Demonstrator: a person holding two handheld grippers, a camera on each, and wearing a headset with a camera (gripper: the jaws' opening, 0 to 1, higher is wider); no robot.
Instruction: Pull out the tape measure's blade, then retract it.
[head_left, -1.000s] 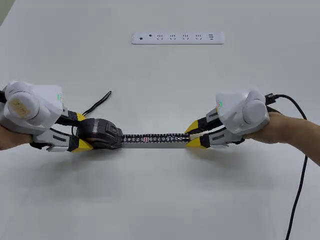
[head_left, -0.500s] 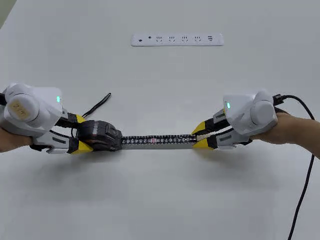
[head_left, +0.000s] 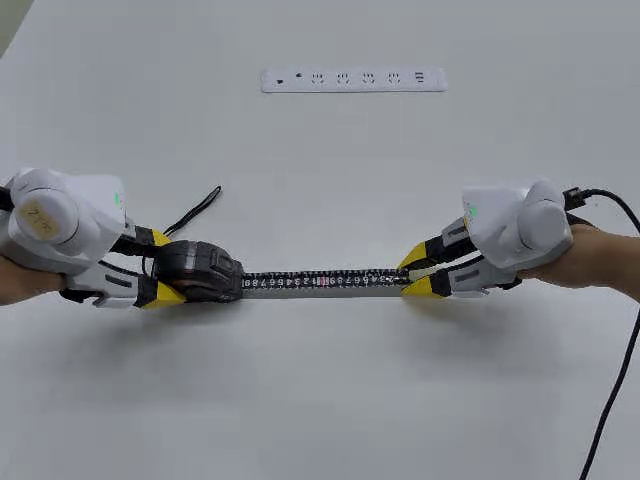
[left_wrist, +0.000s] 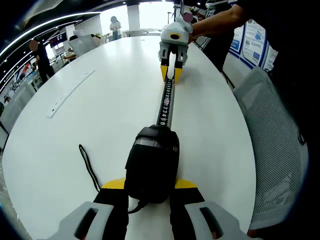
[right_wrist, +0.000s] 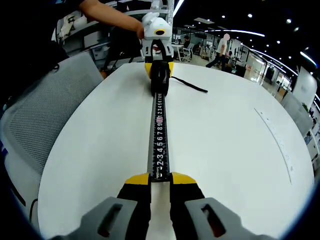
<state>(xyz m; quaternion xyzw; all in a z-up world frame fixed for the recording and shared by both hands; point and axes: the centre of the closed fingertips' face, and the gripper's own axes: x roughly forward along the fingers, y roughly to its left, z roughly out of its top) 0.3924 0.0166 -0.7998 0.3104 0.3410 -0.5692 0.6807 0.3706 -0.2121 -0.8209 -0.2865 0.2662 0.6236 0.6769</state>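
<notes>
Pinching the blade (head_left: 320, 281) end with the right gripper (head_left: 412, 276), jaws nearly closed on it. Clamping the case (head_left: 200, 270) in the left gripper (head_left: 165, 265), jaws spread to case width and pressing both its sides. Keeping the case low at the person's left, seemingly resting on the table (head_left: 320, 400), and running the blade flat from its mouth rightward to the right gripper.

Versus a second ago: pulling the right gripper further right, well apart from the case now, and exposing more blade. Seeing the red scale mark sitting near mid-span. Holding the left gripper and case where they were. Reading that as pull-out still going, so judging the task at most about half done and not starting the retract yet. Guessing at snap-back risk if the tip slips, so probably needing a controlled feed back toward the case.

Views:
- **Head view:** getting the full span, plus the power strip (head_left: 353, 79) at the table's far side and the cable (head_left: 612, 390) trailing off the right gripper.
- **Left gripper view:** seeing the case from behind, and the strap (left_wrist: 87, 165) lying on the table just left of it.
- **Right gripper view:** reading the numerals right up to the yellow tips, but not resolving the hook contact between them. Also picking up a chair (right_wrist: 45, 100) beside the table edge.
</notes>
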